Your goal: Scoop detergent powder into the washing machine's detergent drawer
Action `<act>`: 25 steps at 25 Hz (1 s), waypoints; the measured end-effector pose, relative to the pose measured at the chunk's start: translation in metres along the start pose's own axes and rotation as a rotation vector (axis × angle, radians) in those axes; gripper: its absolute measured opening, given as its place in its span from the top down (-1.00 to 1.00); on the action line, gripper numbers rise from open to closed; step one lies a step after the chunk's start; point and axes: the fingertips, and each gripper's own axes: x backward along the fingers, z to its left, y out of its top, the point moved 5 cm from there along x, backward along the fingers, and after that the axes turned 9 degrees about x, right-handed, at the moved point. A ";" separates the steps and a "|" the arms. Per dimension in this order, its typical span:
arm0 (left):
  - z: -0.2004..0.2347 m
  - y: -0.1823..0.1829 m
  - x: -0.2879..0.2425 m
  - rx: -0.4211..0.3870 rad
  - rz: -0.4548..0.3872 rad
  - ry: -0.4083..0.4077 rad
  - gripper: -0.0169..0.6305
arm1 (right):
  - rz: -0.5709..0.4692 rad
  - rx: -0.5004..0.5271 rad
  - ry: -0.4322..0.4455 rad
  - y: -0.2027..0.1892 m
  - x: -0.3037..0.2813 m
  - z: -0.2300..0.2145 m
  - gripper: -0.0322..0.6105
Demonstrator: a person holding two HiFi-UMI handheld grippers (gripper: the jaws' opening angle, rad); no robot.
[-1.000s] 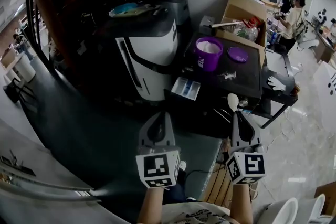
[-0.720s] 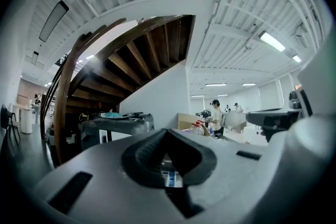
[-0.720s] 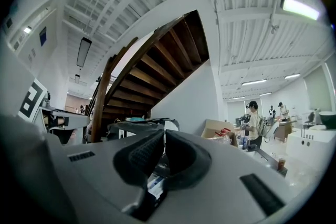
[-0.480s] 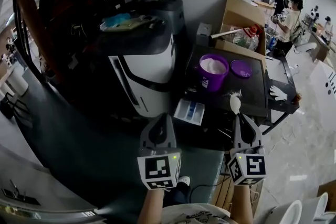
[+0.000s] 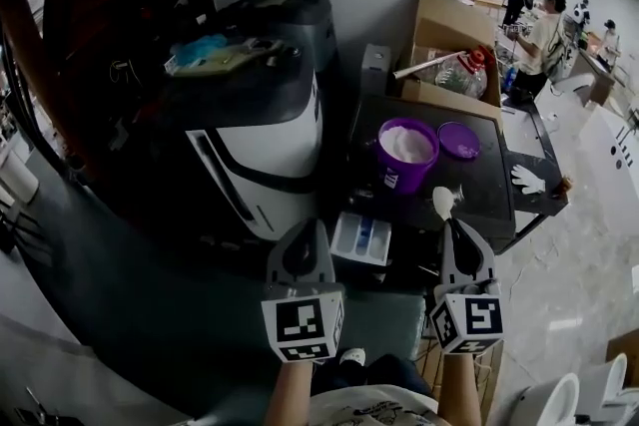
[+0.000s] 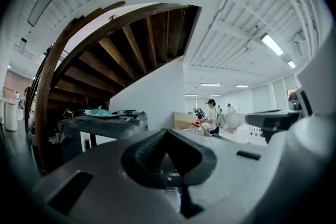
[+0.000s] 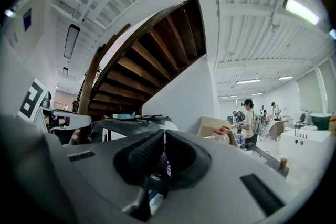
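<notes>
1. Washing machine (image 5: 262,147), centre left of the head view: it stands just left of the black bench (image 5: 489,177).
2. Purple detergent tub (image 5: 403,155), upper centre right, on the bench: it is uncovered and white powder shows inside. Its lid (image 5: 459,140) lies just to its right, so opening the tub is done.
3. Detergent drawer (image 5: 360,238), lower centre, in front of the tub: it is pulled out, with pale and blue compartments showing. I cannot tell whether any powder lies in it.
4. My left gripper (image 5: 304,226), bottom centre: its jaws meet at the tips with nothing between them. It hangs just left of the drawer and touches nothing.
5. My right gripper (image 5: 452,224), bottom right: it is clamped on the handle of a white spoon (image 5: 442,203).
6. The spoon's bowl lies just right of the tub's base, above and to the right of the drawer. Whether it is loaded cannot be read.
7. My judgement: preparation is complete, while carrying powder into the drawer remains.
</notes>
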 end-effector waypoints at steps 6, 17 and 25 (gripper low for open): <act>0.009 -0.011 -0.028 0.020 0.032 -0.015 0.94 | 0.036 0.000 -0.010 -0.009 -0.027 -0.002 0.84; 0.016 -0.021 -0.084 0.035 0.071 0.005 0.94 | 0.078 0.011 0.015 -0.025 -0.082 -0.021 0.84; 0.011 -0.020 -0.142 0.028 0.075 0.030 0.94 | 0.094 0.015 0.049 -0.032 -0.139 -0.054 0.84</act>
